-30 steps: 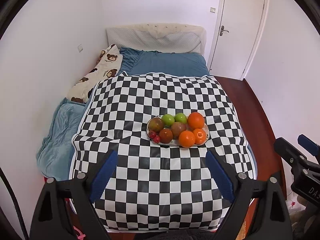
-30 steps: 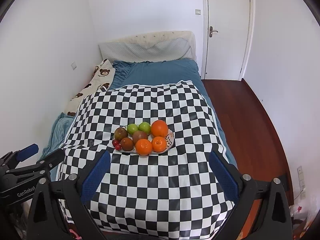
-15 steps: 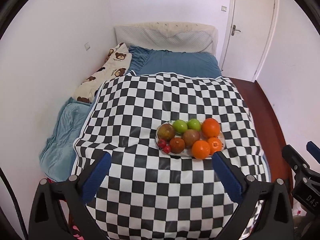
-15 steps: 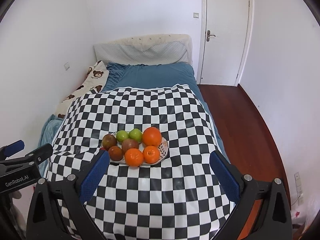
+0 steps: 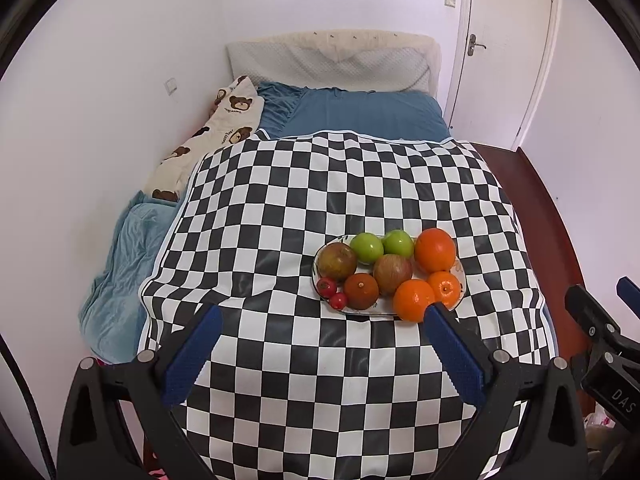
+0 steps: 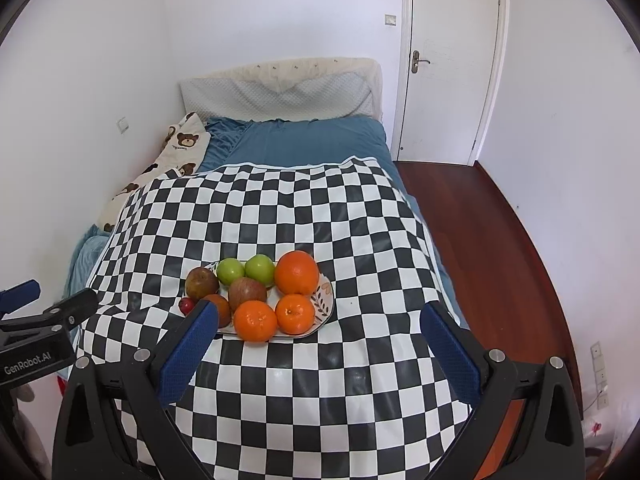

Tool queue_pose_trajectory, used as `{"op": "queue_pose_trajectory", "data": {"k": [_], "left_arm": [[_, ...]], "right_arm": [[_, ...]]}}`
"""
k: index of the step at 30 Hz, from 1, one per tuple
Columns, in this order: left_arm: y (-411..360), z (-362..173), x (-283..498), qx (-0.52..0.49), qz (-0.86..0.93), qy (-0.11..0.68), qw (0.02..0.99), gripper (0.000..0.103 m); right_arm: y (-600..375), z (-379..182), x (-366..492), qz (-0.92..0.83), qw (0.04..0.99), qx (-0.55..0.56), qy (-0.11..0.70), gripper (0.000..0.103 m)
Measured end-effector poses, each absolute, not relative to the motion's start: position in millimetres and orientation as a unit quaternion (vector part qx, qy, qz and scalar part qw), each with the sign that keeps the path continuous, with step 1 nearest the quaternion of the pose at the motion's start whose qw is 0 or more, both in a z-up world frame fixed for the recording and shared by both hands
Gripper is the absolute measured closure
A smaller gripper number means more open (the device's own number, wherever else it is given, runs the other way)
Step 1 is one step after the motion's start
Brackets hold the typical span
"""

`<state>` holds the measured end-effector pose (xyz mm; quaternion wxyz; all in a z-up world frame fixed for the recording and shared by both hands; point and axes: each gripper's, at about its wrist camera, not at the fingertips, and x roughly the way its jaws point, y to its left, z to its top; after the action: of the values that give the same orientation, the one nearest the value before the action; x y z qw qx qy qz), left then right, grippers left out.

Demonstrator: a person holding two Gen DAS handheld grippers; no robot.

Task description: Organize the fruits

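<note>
Nine or so fruits sit heaped on one plate (image 5: 460, 270), right of centre in the left wrist view and left of centre in the right wrist view, on the checkered cloth (image 5: 280, 220) spread over the bed (image 5: 360, 114). They lie grouped by kind: two green apples (image 5: 367, 247) at the back, three oranges (image 5: 435, 249) on the right side, red-brown apples (image 5: 337, 260) in the middle and left, a dark round fruit (image 5: 361, 290) in front, and two small red fruits (image 5: 327, 287) at the lower-left rim. That sorting suits a tidy plate as well as one about to be unloaded, so the stage stays undecided.

Both tools hang short of the plate, low in each frame. The left gripper (image 5: 320, 354) has its fingers spread wide with nothing between them; the right gripper (image 6: 318, 350) is likewise released and empty. Holding them wide lets either straddle a large orange.

In the right wrist view the left blue finger (image 6: 188, 346) covers part of the dark fruit and one small red fruit (image 6: 186, 305). In the left wrist view the right finger's tip overlaps the front orange (image 5: 413, 300) and the plate rim. The small red fruits are possibly cherry tomatoes; they are too small to be sure. Each tool appears only partly at the other view's edge.
</note>
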<state>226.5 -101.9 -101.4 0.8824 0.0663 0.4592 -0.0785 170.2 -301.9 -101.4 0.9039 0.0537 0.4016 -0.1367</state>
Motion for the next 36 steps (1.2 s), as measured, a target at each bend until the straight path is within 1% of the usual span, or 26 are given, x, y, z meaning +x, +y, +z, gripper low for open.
{"op": "queue_pose_trajectory", "data": {"k": [36], "left_arm": [[-108, -100, 220, 0.068, -0.081, 0.450, 0.887, 0.000]], "right_arm": [[-307, -111, 170, -0.134, 0.904, 0.064, 0.402, 0.000]]}}
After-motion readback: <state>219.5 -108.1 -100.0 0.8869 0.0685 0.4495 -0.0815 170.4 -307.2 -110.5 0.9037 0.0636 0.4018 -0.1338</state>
